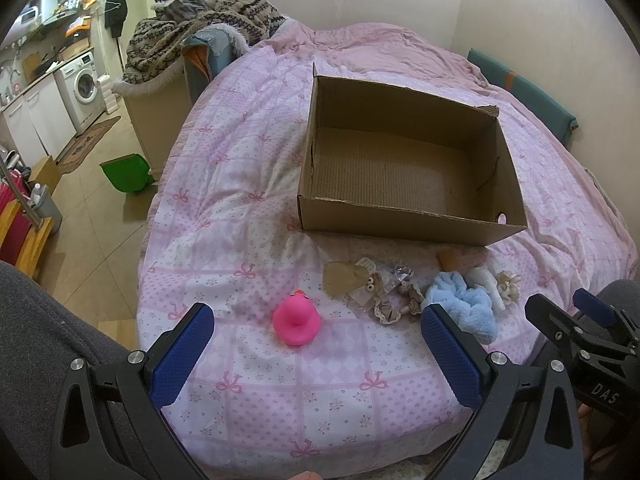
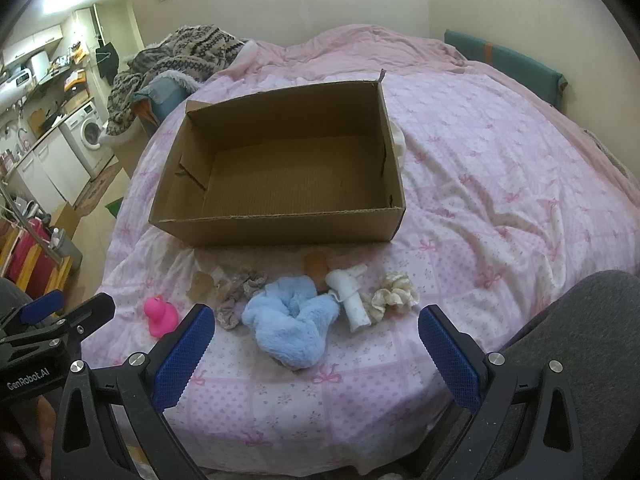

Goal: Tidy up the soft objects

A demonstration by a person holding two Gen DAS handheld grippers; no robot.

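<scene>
An open, empty cardboard box sits on the pink bed. In front of it lies a row of soft things: a pink rubber duck, a beige lace scrunchie with a paper tag, a fluffy blue scrunchie, a white rolled cloth and a cream scrunchie. My left gripper is open and empty, just short of the duck. My right gripper is open and empty, just short of the blue scrunchie.
The pink patterned bedspread covers the bed. A patterned blanket pile lies at the far left corner. A green bin stands on the floor to the left. My knees flank the bed's near edge.
</scene>
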